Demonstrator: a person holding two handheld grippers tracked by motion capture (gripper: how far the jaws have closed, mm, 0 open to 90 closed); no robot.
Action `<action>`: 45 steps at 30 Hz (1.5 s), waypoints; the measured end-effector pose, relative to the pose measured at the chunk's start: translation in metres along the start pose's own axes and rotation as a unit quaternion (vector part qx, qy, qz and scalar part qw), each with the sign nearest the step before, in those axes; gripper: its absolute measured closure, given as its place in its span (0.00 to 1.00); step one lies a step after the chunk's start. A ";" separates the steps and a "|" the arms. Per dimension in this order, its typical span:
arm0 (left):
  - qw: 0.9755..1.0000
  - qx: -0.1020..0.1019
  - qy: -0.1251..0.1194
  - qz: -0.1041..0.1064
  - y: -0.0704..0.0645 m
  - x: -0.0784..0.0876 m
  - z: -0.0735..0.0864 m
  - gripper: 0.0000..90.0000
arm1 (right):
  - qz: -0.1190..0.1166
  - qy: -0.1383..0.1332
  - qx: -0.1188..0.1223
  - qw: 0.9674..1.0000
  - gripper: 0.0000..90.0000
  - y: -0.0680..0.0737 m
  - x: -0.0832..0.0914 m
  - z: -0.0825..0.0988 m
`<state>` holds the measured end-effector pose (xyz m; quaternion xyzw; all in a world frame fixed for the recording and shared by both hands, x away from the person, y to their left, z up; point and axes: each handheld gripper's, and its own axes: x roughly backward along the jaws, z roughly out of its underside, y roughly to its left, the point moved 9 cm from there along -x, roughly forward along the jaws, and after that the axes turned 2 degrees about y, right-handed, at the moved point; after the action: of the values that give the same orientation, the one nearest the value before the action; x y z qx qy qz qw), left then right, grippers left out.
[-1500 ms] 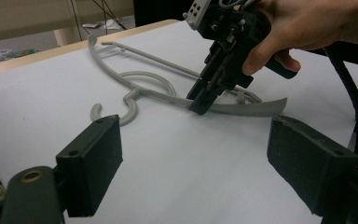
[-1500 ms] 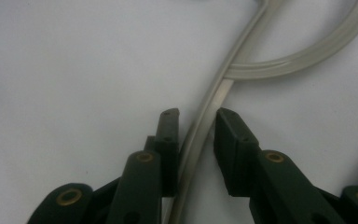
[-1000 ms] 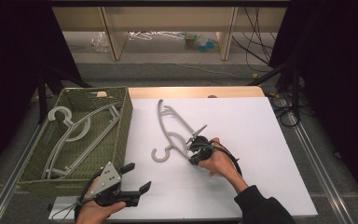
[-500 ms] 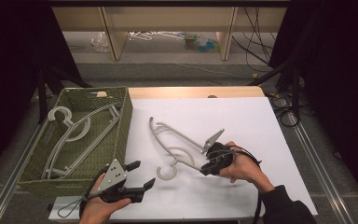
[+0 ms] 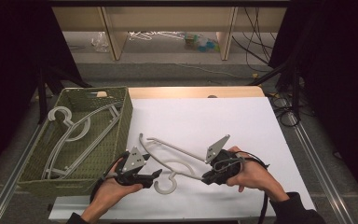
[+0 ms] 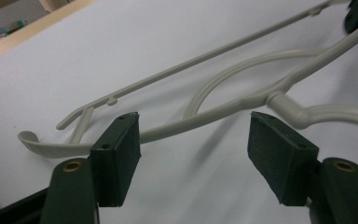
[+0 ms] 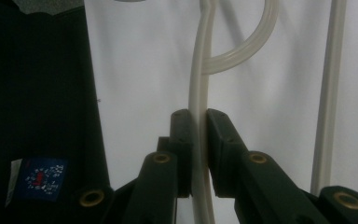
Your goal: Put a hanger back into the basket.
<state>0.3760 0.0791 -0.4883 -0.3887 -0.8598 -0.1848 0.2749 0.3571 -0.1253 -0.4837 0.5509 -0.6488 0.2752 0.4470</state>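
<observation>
Right gripper [image 7: 198, 154]: clamped on the grey hanger's [image 5: 177, 156] arm.
Left gripper [image 6: 193, 154]: jaws apart, just closing around the other arm, pads not touching.
Advice: centre the arm before squeezing.

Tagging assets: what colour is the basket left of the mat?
Olive green woven basket, clearest in the high view.

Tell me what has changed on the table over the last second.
The right gripper, shut on the grey hanger, has dragged it toward the near edge of the white table and swung it round, so its hook now lies near the left gripper. That gripper has moved in toward the hanger, its jaws closing, with the hanger's arm just beyond its fingers, untouched. The green basket and its hangers stayed put.
</observation>
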 end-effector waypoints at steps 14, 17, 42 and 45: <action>0.991 -0.106 0.060 0.049 -0.017 -0.024 0.002 0.48 | -0.014 0.009 0.036 0.999 0.91 0.011 0.015 0.009; 0.989 -0.123 0.057 0.063 -0.024 -0.030 0.000 0.49 | -0.021 0.008 0.036 0.999 0.91 0.012 0.017 0.010; 0.969 -0.216 0.018 0.116 -0.056 -0.010 -0.027 0.82 | -0.026 -0.039 0.028 0.999 0.82 -0.010 0.033 0.023; 0.972 -0.187 0.018 0.139 -0.062 -0.005 -0.028 0.87 | -0.019 -0.041 0.020 0.999 0.81 -0.015 0.032 0.025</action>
<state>0.3407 0.0221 -0.4760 -0.5458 -0.7424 -0.3091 0.2356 0.3652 -0.1654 -0.4692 0.5828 -0.6500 0.2574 0.4142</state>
